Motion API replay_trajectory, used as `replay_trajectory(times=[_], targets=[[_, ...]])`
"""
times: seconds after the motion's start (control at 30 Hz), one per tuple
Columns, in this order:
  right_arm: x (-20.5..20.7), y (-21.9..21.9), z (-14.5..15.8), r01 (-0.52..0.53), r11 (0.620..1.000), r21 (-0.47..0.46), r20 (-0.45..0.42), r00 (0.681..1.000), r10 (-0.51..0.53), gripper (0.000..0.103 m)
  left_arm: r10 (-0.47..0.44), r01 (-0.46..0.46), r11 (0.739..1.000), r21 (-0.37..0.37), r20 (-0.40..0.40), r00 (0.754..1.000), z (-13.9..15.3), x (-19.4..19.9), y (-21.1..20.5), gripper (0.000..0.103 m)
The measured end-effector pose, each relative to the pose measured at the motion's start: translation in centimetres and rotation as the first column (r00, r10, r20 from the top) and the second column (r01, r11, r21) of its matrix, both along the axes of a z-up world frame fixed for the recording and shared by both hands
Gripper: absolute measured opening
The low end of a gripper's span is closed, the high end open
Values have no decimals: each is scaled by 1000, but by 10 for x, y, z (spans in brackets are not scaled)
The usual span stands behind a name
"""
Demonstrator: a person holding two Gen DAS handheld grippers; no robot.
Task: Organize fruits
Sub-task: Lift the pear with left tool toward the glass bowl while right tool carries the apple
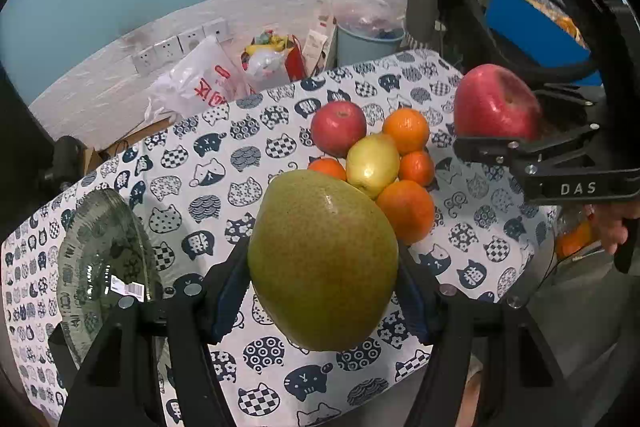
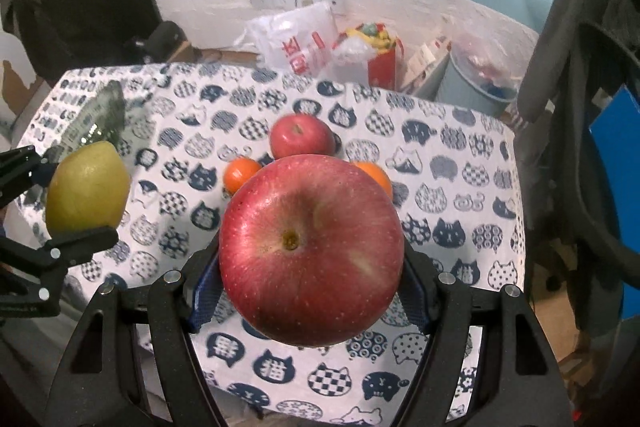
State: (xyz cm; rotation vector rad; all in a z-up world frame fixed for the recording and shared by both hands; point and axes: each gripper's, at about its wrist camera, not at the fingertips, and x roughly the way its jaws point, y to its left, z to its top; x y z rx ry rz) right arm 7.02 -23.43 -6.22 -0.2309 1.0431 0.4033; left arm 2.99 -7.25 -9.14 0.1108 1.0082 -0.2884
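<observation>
- Currently the left gripper (image 1: pixel 322 301) is clamped on a green pear (image 1: pixel 323 259), its blue-padded fingers (image 1: pixel 228 291) pressing both flanks, and the fruit hangs clear above the cat-print tablecloth (image 1: pixel 180 163).
- The right gripper (image 2: pixel 310 293) grips a large red apple (image 2: pixel 311 251) the same way, stem pit facing the camera, blue pads (image 2: pixel 206 293) tight against its sides, also held off the cloth.
- In the left wrist view the right gripper appears at the far right with its apple, near the table's right edge; part of a hand (image 1: pixel 612 227) shows under it.
- In the right wrist view the left gripper sits at the left edge with the pear, above the table's left part.
- Beyond the pear, a cluster of fruit rests on the cloth towards the far right: a yellow-green pear (image 1: pixel 372 165) in the middle, a smaller red apple (image 1: pixel 338 128) at the far side, and four oranges (image 1: pixel 407 130) around them, touching one another.
- A clear glass plate (image 1: pixel 102 267) lies on the left of the table, a barcode sticker on it, well apart from the cluster.
- Past the far table edge stand a white plastic bag (image 1: pixel 196 83), a red bag (image 1: pixel 276 61) and a pale blue bin (image 1: pixel 366 43), against a wall with sockets (image 1: pixel 180 45).
</observation>
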Motion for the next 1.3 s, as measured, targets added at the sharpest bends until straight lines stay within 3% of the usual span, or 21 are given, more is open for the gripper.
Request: replay_trajectory(times=[0.23,0.8,1.3], targets=[[0,23,15,-37,999,26,27,999,36,74,30,-30,1000,2,38,999,13,-6,17,68],[8,88,25,-146,989,33,41,989,144,74,165,-165,986,-39,19,986,14,-3,76,68],[11,157,22,-237,971,36,18,971,237,74,295,-295,954,-45,-4,955,5,-9,136,68]])
